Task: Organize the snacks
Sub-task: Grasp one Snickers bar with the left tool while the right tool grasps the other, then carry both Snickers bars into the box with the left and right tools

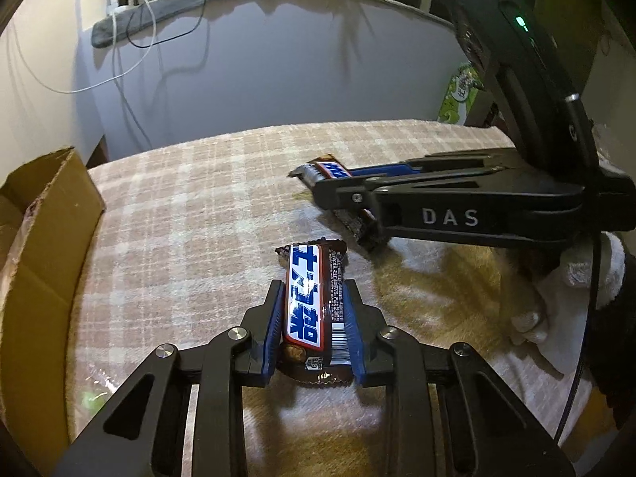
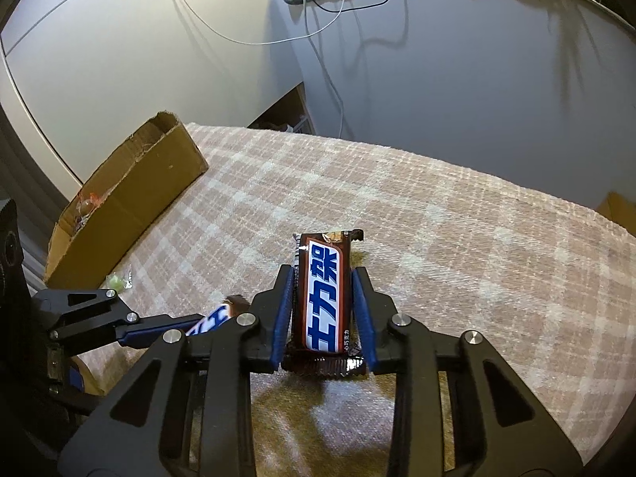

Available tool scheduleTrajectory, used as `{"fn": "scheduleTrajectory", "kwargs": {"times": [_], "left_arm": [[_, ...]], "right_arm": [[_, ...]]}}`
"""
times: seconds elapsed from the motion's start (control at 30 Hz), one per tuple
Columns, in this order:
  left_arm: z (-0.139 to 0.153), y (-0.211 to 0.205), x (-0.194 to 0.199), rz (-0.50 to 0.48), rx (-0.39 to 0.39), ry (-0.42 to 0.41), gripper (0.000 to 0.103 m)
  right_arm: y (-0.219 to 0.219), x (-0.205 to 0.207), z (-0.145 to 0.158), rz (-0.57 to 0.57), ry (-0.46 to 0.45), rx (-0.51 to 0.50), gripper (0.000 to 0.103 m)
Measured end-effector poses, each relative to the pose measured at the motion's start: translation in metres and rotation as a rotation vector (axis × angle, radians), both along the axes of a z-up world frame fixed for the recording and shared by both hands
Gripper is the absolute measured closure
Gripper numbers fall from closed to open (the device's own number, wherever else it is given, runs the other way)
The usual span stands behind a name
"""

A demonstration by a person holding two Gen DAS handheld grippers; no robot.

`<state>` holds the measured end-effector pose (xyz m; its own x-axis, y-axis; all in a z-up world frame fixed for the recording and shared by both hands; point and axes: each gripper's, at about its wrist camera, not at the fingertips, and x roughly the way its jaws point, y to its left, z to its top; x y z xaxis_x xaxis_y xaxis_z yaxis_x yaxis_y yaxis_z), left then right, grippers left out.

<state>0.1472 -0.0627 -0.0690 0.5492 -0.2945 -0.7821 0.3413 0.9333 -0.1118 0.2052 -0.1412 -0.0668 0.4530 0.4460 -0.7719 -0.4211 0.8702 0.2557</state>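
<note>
My left gripper (image 1: 312,298) is shut on a brown chocolate bar (image 1: 308,298) with a white and blue label, held lengthwise between the blue pads above the plaid cloth. My right gripper (image 2: 322,278) is shut on a second bar of the same kind (image 2: 324,294). In the left wrist view the right gripper (image 1: 338,198) reaches in from the right with its bar (image 1: 326,171). In the right wrist view the left gripper (image 2: 214,320) shows at the lower left with its bar (image 2: 212,320). An open cardboard box (image 2: 131,194) stands at the left; it also shows in the left wrist view (image 1: 43,238).
A plaid pink and cream cloth (image 2: 457,238) covers the table. A small green wrapped candy (image 2: 117,281) lies beside the box, and wrapped sweets (image 2: 85,206) lie inside it. A green snack packet (image 1: 457,95) stands at the far right. Cables (image 1: 131,59) hang on the wall behind.
</note>
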Motion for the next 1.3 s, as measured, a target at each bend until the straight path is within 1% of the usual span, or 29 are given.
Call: {"fn": "scheduleTrajectory", "kwargs": {"times": [0.37, 0.5, 0.63, 0.87, 1.3], "left_arm": [[0.026, 0.025, -0.02, 0.03, -0.051, -0.056, 0.076], [0.035, 0.038, -0.025, 0.052, -0.077, -0.082, 0.076], [0.045, 0.051, -0.036, 0.076, -0.085, -0.107, 0.076], [0.06, 0.083, -0.046, 0.126, -0.09, -0.148, 0.076], [0.074, 0.152, -0.06, 0.248, -0.096, -0.197, 0.076]], "right_arm": [[-0.004, -0.011, 0.016, -0.033, -0.016, -0.014, 0.073], [0.001, -0.017, 0.028, -0.033, -0.036, -0.023, 0.074], [0.012, -0.022, 0.042, -0.026, -0.06, -0.03, 0.074], [0.046, -0.028, 0.061, 0.016, -0.091, -0.047, 0.074], [0.125, -0.022, 0.082, 0.122, -0.115, -0.047, 0.074]]}}
